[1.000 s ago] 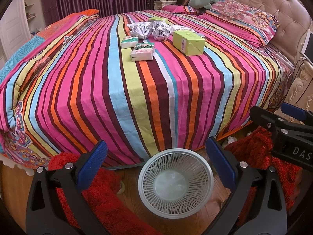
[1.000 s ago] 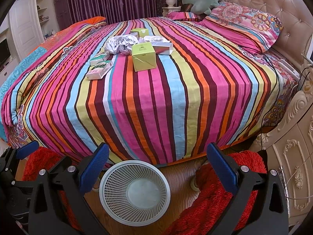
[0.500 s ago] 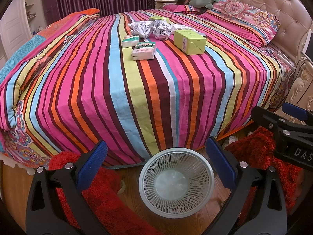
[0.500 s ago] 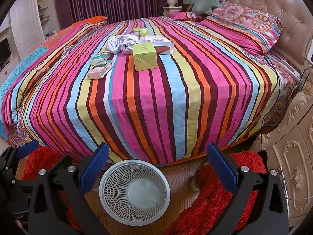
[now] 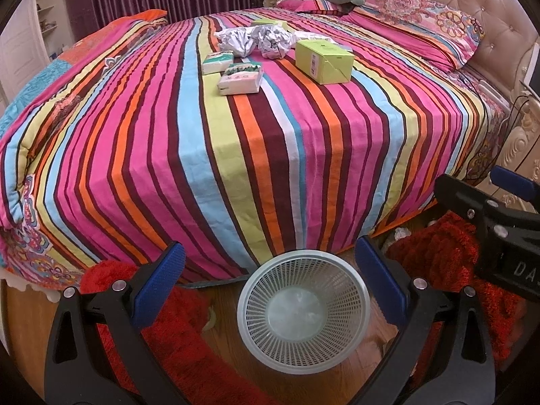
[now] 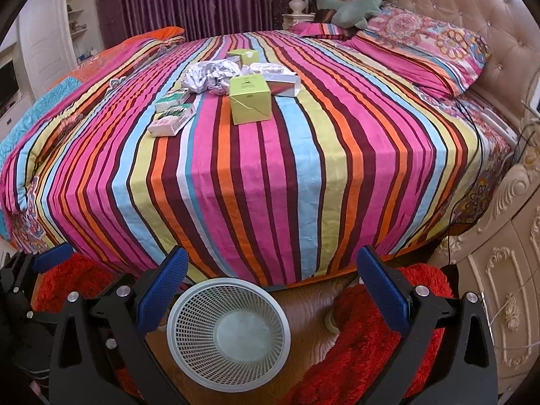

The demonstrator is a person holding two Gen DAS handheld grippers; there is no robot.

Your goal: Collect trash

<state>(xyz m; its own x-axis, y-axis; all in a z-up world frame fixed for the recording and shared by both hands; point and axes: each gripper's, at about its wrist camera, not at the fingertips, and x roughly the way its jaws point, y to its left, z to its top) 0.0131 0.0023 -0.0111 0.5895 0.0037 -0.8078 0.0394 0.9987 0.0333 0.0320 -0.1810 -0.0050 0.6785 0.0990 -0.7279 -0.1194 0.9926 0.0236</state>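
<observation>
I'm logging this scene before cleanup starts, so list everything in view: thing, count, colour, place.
Crumpled paper: two balls, white-grey, mid-bed.
Large carton: one, lime green, mid-bed beside the paper.
Small cartons: two, white and green, left of the paper.
Far carton: one, lime green, behind the paper.
White box: one, behind the large carton.
Waste basket: one, pale mesh, empty, on the floor at the bed's foot.
Bedspread: striped, multicolour.
Plush toy: green, on the pillows.
Rug: red, floor.
Left gripper: open, empty.
Right gripper: open, empty.
</observation>
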